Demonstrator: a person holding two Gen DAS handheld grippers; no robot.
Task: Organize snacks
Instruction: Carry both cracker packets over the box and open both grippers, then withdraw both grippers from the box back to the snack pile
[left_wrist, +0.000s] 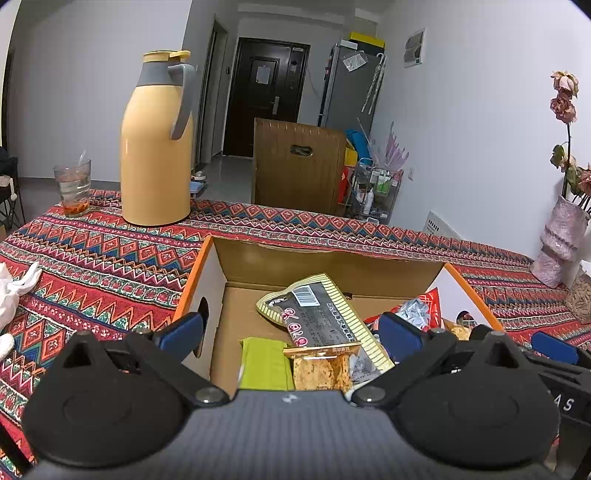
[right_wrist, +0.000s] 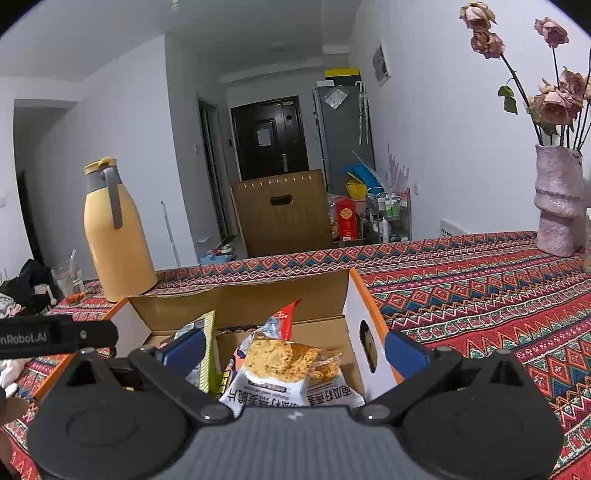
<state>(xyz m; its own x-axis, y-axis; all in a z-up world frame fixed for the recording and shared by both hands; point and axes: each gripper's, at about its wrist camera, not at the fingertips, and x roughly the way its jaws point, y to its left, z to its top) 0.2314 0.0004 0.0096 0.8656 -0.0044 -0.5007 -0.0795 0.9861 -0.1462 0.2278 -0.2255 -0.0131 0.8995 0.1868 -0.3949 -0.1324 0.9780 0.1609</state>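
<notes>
Hovering side by side over the open cardboard box (left_wrist: 207, 266) near the front edge of the patterned tablecloth (left_wrist: 92, 258), the left gripper (left_wrist: 291, 332) and right gripper (right_wrist: 295, 345) both stand spread wide and pinch nothing, each aimed down into the box, likely so packets fall inside. The snacks lie loose in it: a black-and-cream striped packet (left_wrist: 325, 317) propped over a green packet (left_wrist: 264, 363) and a clear cracker pack (left_wrist: 321, 371), with a white crisp-cake bag (right_wrist: 291, 373) against the right wall. The yellow thermos (left_wrist: 157, 147) and drinking glass (left_wrist: 74, 188) stand apart near the far left edge.
</notes>
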